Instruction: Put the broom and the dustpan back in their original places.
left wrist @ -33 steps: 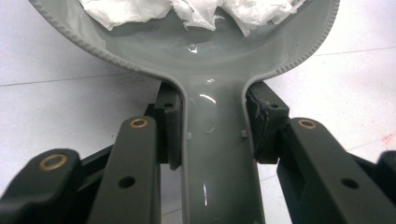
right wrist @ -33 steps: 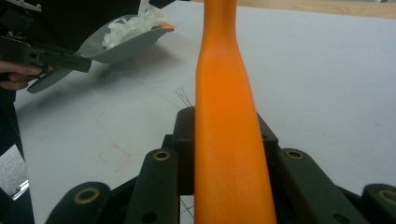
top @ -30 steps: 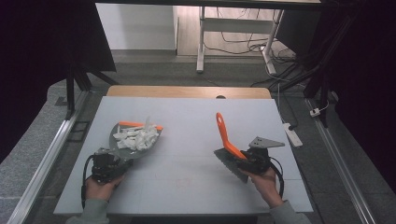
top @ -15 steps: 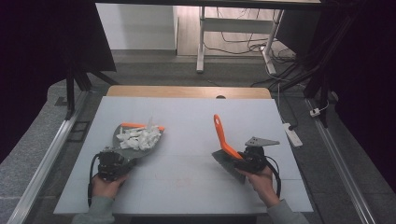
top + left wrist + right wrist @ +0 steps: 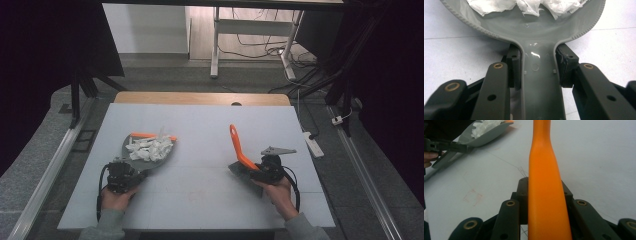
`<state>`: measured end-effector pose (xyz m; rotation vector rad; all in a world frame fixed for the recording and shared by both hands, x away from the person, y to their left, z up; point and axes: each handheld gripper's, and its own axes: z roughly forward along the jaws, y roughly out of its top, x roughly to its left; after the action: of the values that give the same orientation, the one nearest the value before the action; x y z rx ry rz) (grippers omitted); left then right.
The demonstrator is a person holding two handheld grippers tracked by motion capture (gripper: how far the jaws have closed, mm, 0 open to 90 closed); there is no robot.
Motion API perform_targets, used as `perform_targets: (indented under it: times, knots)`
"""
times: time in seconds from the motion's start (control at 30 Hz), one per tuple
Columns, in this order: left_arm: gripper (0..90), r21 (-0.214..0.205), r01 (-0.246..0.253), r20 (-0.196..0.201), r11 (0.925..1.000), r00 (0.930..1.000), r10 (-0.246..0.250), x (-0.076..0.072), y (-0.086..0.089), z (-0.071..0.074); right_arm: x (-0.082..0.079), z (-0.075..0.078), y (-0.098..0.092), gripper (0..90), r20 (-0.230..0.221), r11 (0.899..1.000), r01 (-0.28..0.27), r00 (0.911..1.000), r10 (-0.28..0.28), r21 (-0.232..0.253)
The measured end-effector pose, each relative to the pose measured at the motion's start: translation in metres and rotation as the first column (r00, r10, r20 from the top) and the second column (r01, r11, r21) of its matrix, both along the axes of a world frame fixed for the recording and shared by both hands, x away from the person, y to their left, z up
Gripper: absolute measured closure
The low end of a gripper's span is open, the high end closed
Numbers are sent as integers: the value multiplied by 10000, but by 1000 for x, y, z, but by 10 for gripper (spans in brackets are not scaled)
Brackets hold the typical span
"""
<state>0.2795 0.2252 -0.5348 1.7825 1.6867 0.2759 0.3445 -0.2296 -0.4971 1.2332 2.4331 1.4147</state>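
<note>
The left gripper (image 5: 131,172) has drawn back toward the near edge of the table (image 5: 200,125) since a second ago, bringing the grey dustpan (image 5: 150,152) with it, while the right gripper (image 5: 255,170) has shifted only slightly. In the left gripper view both jaws press against the sides of the dustpan's flat handle (image 5: 540,82), closed on it. The pan, lying left of centre, holds white crumpled paper scraps (image 5: 150,148) and has an orange strip (image 5: 150,135) along its far rim. The right gripper's jaws are clamped around the orange handle (image 5: 546,195) of a brush (image 5: 239,150), which angles up and away from it, right of centre. Bare tabletop lies between the two tools and runs on to the far edge and both far corners.
</note>
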Motion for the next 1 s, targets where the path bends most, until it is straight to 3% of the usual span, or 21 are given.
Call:
perform_targets:
  times: [0.3, 0.67, 0.83, 1.0]
  knots:
    - [602, 65, 41, 40, 10000, 10000, -42, 0, -1, -1, 9, -11, -7, 704, -366, 9982, 308, 9988, -327, -517]
    - [465, -70, 300, 267, 9995, 9992, -298, -2, 0, 1, 15, -14, -12, 691, -51, 9934, 503, 9987, -511, -1028]
    - [399, -4, 367, 459, 9993, 9983, -366, -5, -1, 3, 18, -14, -15, 597, 217, 9871, 689, 9976, -664, -1447]
    - [340, 191, 513, 764, 9985, 9957, -526, -10, -1, 7, 22, -16, -19, 532, 155, 9812, 841, 9965, -827, -1739]
